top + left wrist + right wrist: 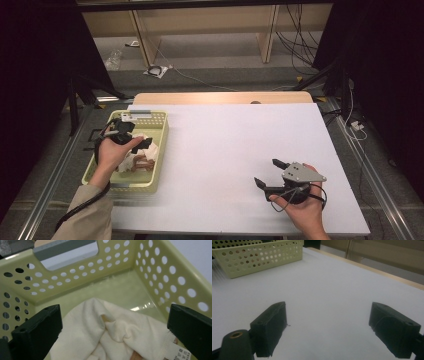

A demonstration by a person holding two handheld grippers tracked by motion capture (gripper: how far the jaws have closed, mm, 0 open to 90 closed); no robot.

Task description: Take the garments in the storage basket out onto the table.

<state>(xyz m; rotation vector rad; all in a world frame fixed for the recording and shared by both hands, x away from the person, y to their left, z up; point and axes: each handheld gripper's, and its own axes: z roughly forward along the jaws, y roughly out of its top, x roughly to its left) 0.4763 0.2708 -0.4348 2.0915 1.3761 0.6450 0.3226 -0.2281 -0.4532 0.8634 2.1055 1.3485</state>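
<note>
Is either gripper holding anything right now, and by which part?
Nothing. The left gripper is open over the cream cloth in the basket; the right gripper is open above the table.

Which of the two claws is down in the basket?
The left claw, open over the cream cloth inside the green basket; the right claw hovers over bare table.

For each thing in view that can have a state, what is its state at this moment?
Pale green perforated plastic basket: upright on the white table, holding cloth.
Cream-white crumpled cloth: lying bunched in the basket, not gripped.
Left gripper: open, jaws apart over the cloth inside the basket.
Right gripper: open, holding nothing, low over the bare table.
</note>
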